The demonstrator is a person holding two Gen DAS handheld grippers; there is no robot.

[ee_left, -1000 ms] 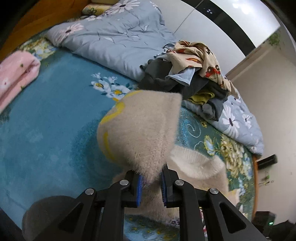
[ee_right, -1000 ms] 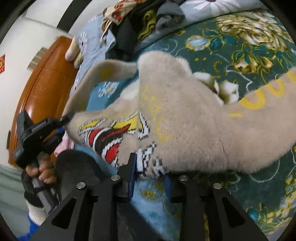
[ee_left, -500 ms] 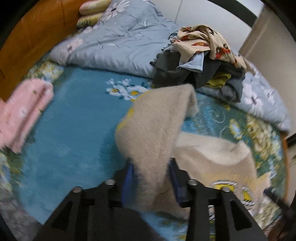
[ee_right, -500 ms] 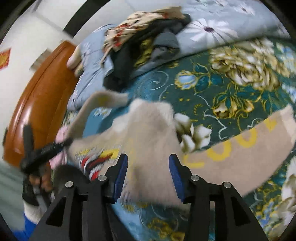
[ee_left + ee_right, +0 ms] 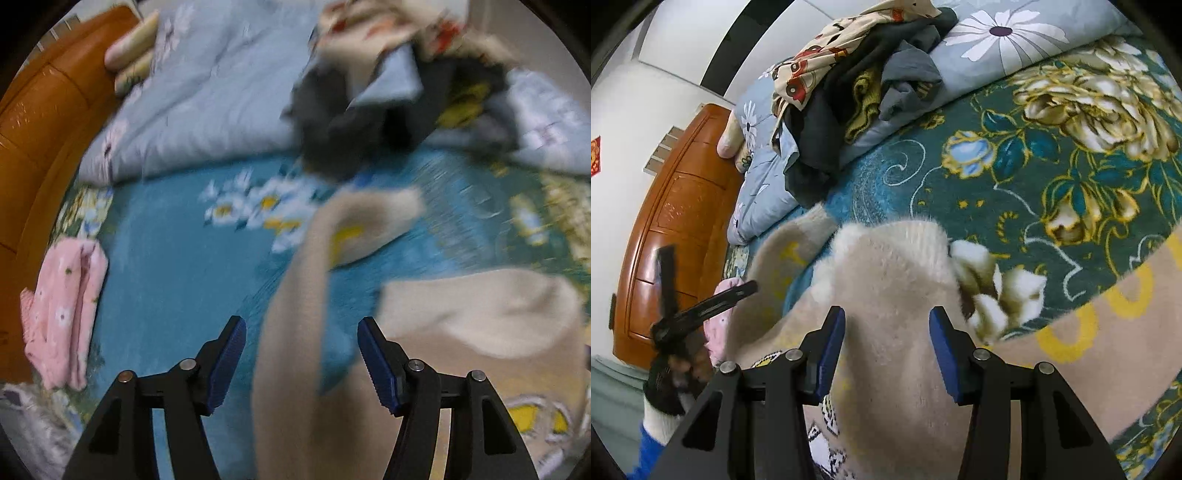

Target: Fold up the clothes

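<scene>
Wide bed (image 5: 1015, 155) under a teal blanket printed with gold and white flowers, backed by a glossy orange-brown wooden headboard (image 5: 676, 221). Along the far edge, a rumpled pale blue quilt with white daisies (image 5: 207, 107), with two small cream pillows (image 5: 133, 55) at its headboard end. On top of that quilt, a loose heap of unfolded clothes (image 5: 857, 85): dark grey, slate and mustard pieces under a cream print with red shapes.

Spread over the middle of the blanket, toward the near edge, the fluffy beige sweater with yellow lettering and a bright knitted motif (image 5: 886, 295); one sleeve stretched flat toward the foot of the bed, the other (image 5: 291, 321) draped back over the body, cuff resting on the blanket.

By the headboard-side edge, a folded pink floral garment (image 5: 62, 314).

Left gripper (image 5: 301, 347) blurred, jaws opening, blue pads clear of the draped sleeve running between them. Right gripper (image 5: 887, 343) parted about halfway over the sweater's furry body, pads beside the pile, not pinching. In the right wrist view, a gloved hand (image 5: 676, 373) clutching the left gripper's handle.
</scene>
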